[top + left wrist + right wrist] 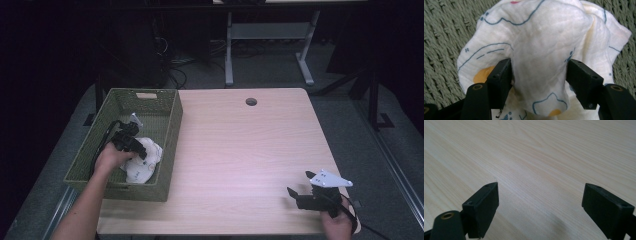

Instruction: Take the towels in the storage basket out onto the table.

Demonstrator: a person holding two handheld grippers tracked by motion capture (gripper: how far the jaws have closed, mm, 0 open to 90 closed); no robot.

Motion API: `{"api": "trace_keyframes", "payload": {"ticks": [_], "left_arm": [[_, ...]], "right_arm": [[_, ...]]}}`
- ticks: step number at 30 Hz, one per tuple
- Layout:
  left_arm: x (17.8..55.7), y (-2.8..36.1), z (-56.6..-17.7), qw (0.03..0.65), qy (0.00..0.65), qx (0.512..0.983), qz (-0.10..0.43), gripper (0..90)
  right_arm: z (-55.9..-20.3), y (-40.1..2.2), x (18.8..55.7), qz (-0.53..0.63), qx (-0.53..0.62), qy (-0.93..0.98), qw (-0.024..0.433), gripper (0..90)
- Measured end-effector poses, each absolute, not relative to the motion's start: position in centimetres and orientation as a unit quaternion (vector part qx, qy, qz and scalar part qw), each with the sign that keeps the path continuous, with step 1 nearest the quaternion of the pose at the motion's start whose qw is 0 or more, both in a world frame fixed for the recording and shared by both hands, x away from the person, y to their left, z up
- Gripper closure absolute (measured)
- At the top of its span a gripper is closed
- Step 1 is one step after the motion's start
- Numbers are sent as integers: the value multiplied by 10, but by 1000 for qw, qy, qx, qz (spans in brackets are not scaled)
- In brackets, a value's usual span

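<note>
From above, the left gripper [131, 141] reaches into the green woven basket [170, 125] at the table's [240, 150] left edge, over a white printed cloth [145, 165] at its near end. The right gripper [305, 196] sits at the near right corner.

Along the left gripper, both jaws press a raised fold of the cloth [544, 50], grasping it.

Along the right gripper, the jaws stand wide apart over bare wood, released.

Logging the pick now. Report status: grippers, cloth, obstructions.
Left gripper down in green basket, jaws pinching a fold of the white printed cloth. Right gripper open, idle over bare table. Nothing in the way.
</note>
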State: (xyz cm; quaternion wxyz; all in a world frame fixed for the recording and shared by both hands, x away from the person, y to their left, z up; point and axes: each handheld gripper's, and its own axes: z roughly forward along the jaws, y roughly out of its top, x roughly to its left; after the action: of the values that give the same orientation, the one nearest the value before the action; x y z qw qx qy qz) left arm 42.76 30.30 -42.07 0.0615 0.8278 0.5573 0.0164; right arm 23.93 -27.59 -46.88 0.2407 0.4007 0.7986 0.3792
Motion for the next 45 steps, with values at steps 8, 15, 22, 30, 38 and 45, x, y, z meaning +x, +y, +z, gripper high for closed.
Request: {"api": "trace_keyframes", "payload": {"ticks": [8,15,22,30,38,45], "left_arm": [[425,300,-424,49,540,840,40,403],[422,298,-425,41,526,848,59,476],[424,297,-425,37,538,840,57,514],[423,298,-424,40,539,840,51,573],[422,305,-423,54,539,839,44,677],[420,307,-423,62,545,835,48,693]], "right_arm": [[-469,-274,239,381,401,798,242,137],[-469,-273,239,380,400,799,241,137],[-469,-273,239,381,399,798,242,137],[-469,-272,239,381,399,798,241,137],[-469,-271,239,378,399,799,244,137],[-470,-270,239,377,401,799,243,137]]}}
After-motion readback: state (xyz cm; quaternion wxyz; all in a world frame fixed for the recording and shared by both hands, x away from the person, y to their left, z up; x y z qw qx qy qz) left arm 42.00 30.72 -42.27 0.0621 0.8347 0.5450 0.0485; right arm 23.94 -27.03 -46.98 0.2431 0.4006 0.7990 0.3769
